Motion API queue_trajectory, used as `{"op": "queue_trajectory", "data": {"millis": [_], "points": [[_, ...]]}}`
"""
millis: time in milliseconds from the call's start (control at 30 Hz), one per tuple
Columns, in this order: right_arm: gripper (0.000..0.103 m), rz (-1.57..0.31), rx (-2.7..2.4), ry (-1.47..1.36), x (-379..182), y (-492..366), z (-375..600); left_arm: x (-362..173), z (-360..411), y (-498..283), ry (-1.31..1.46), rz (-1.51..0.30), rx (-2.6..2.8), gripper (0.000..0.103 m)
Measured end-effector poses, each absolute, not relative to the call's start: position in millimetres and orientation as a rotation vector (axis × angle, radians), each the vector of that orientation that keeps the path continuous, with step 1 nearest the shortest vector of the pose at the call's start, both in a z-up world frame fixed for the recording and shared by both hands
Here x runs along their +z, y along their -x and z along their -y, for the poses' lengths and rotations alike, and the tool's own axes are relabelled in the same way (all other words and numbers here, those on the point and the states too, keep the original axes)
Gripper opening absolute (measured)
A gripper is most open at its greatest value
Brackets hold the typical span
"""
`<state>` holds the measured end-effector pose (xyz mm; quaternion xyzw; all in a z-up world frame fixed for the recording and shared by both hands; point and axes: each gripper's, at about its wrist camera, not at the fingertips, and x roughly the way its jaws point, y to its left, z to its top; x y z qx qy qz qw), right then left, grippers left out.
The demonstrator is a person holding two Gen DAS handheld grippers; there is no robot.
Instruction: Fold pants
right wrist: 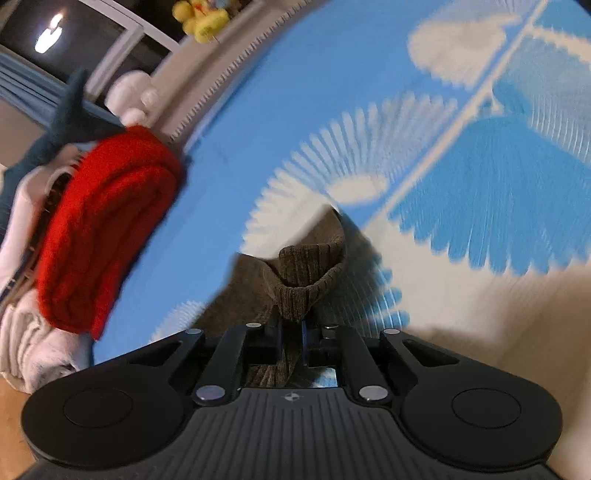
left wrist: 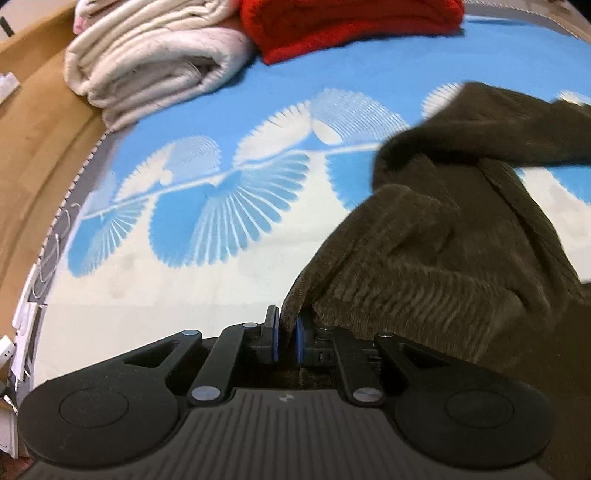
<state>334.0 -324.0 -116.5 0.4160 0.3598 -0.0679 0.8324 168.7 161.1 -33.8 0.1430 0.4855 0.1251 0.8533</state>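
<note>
The left hand-held gripper [left wrist: 287, 334] has its blue pads drawn narrow, pinching a ribbed edge of the brown pants [left wrist: 443, 240] between them. From that pinch the pants rise and spread to the right in loose, rumpled folds over the blue-and-white bedspread [left wrist: 221, 206], one flap reaching toward the far right. The right hand-held gripper [right wrist: 292, 332] is likewise closed down on the same brown corduroy-like cloth [right wrist: 306, 280] — a bunched fold stands up just beyond its fingertips, with more fabric trailing to the left. Farther out on the bed, at its far left, a folded red garment [left wrist: 351, 26] lies beside a folded cream blanket [left wrist: 147, 62]. A yellow plush toy [right wrist: 201, 18] sits beyond the bed's edge in the right wrist view.
</note>
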Motion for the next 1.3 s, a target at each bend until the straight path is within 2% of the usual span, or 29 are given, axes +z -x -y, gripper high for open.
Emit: {"op": "queue_trajectory", "data": {"millis": [333,467,667,833,867,900,1000,1133,1200,1300], "points": [[0.008,-0.498,-0.37,-0.78,32.9,-228.8,414.3,-34.2,-163.1,-211.8,-0.327,-0.905,0.369,0.004],[0.008,-0.438,-0.536,-0.77,52.1,-191.7,461.8,-47.0,-145.4,-225.9,-0.372,-0.881,0.365,0.004],[0.008,-0.515,-0.623,-0.817,20.9,-189.1,496.5,-64.4,-128.3,-244.2,-0.448,-0.839,0.379,0.004],[0.011,-0.435,-0.488,-0.813,-6.5,-229.2,499.8,-84.0,-144.1,-270.5,-0.358,-0.881,0.458,0.005],[0.022,-0.483,-0.489,-0.8,-16.7,-240.3,501.3,-90.2,-148.6,-276.1,-0.327,-0.934,0.463,0.01],[0.025,-0.565,-0.503,-0.811,-32.9,-249.9,503.3,-99.1,-152.8,-282.4,-0.292,-1.015,0.444,0.012],[0.026,-0.717,-0.421,-0.881,-82.2,-257.2,505.2,-107.4,-149.0,-285.7,-0.363,-1.049,0.421,0.012],[0.026,-0.784,-0.465,-0.845,-111.1,-258.9,498.1,-89.1,-143.2,-288.8,-0.354,-1.005,0.479,0.013],[0.026,-0.778,-0.446,-0.875,-121.0,-259.2,497.3,-70.9,-140.9,-288.8,-0.316,-0.96,0.519,0.019],[0.025,-0.798,-0.521,-0.965,-133.4,-253.4,494.4,-43.3,-126.5,-283.9,-0.224,-0.852,0.467,0.021]]}}
